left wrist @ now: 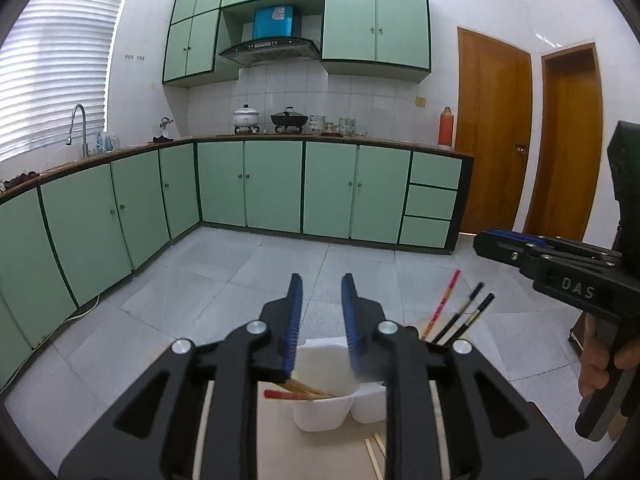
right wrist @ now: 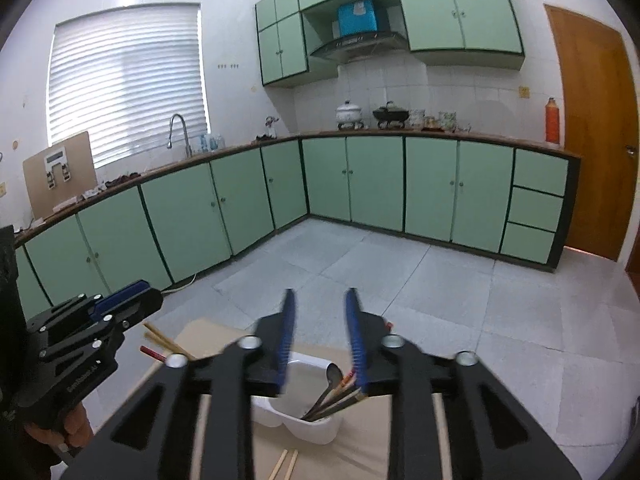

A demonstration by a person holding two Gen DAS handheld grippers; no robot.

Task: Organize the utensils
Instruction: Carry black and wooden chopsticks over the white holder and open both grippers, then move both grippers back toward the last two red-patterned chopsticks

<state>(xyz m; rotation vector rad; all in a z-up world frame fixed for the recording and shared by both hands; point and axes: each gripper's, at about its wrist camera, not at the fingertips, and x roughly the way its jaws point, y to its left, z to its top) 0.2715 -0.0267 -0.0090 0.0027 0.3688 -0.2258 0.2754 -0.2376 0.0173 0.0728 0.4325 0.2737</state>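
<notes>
Left wrist view has your left gripper (left wrist: 322, 284) held level above the white divided utensil holder (left wrist: 320, 412), its blue-padded fingers spread with nothing between them. Below the fingers, a bundle of wooden chopsticks with a red-tipped one (left wrist: 298, 393) leans out of the holder's left compartment. Farther right, a red chopstick and two black-tipped ones (left wrist: 460, 312) stand tilted. Your right gripper (left wrist: 560, 268) hangs off to the side, held by your right hand (left wrist: 600, 356), well apart from the holder.

From the right wrist view, your right gripper's fingers (right wrist: 354, 332) are likewise parted and empty, hovering over the holder where a metal spoon (right wrist: 333, 376) leans among dark chopsticks. Two loose wooden chopsticks (right wrist: 285, 465) lie on the tan tabletop (right wrist: 360, 452) just in front of the holder.
</notes>
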